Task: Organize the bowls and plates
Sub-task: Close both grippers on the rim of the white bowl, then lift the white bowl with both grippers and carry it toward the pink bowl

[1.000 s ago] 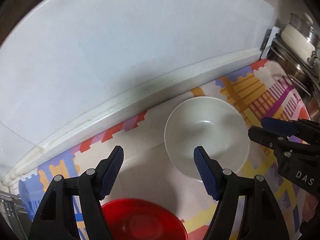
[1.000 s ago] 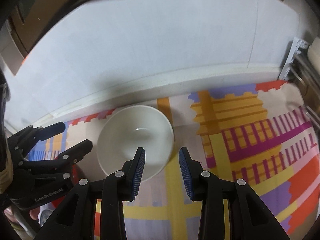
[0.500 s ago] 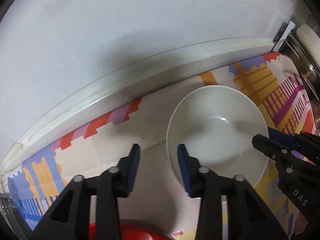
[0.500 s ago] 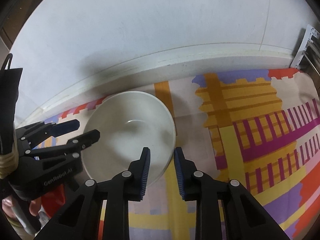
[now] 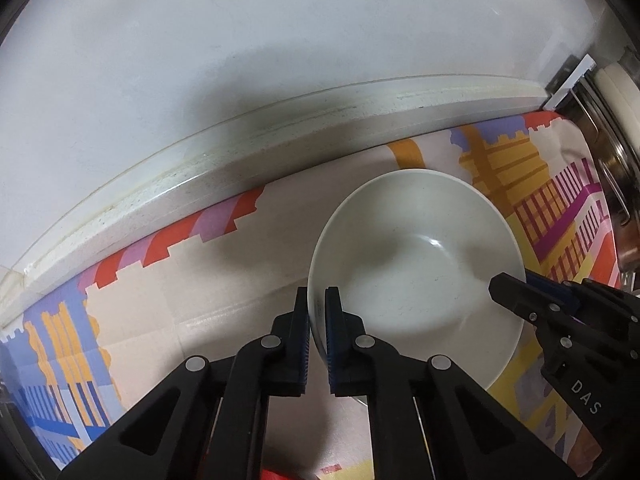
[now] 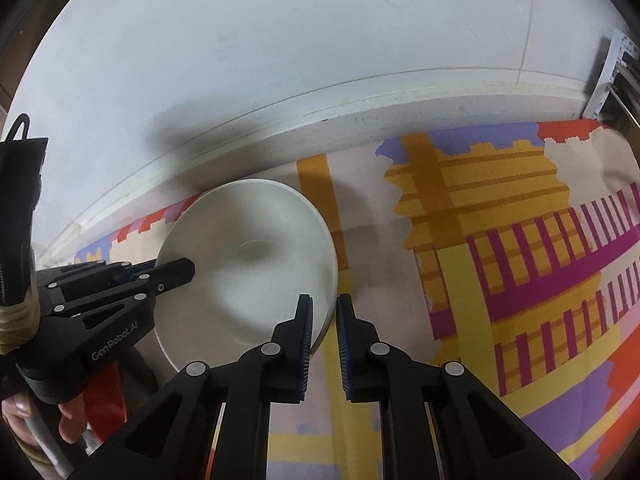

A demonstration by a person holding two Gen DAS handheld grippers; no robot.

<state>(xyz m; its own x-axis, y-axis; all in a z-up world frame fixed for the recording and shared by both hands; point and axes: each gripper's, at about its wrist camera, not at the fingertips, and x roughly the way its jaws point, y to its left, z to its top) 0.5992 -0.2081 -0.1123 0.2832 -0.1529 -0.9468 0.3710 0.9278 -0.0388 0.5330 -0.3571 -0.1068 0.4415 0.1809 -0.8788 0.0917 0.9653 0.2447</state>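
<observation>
A white bowl [image 5: 416, 256] sits on a colourful patterned mat, close to the white wall ledge; it also shows in the right wrist view [image 6: 252, 264]. My left gripper [image 5: 317, 320] is shut on the bowl's left rim, one finger inside and one outside. My right gripper [image 6: 323, 320] straddles the bowl's right rim, its jaws narrow around the edge. Each gripper shows in the other's view, at the bowl's opposite side. A red plate [image 6: 106, 396] peeks out at the lower left, mostly hidden.
The patterned mat [image 6: 500, 264] covers the counter to the right. A white wall ledge [image 5: 240, 152] runs behind the bowl. A metal rack with pots [image 5: 612, 152] stands at the far right edge.
Both grippers moved in on the white bowl and closed: the left jaws went from wide open to shut on the left rim, the right jaws narrowed around the right rim.
</observation>
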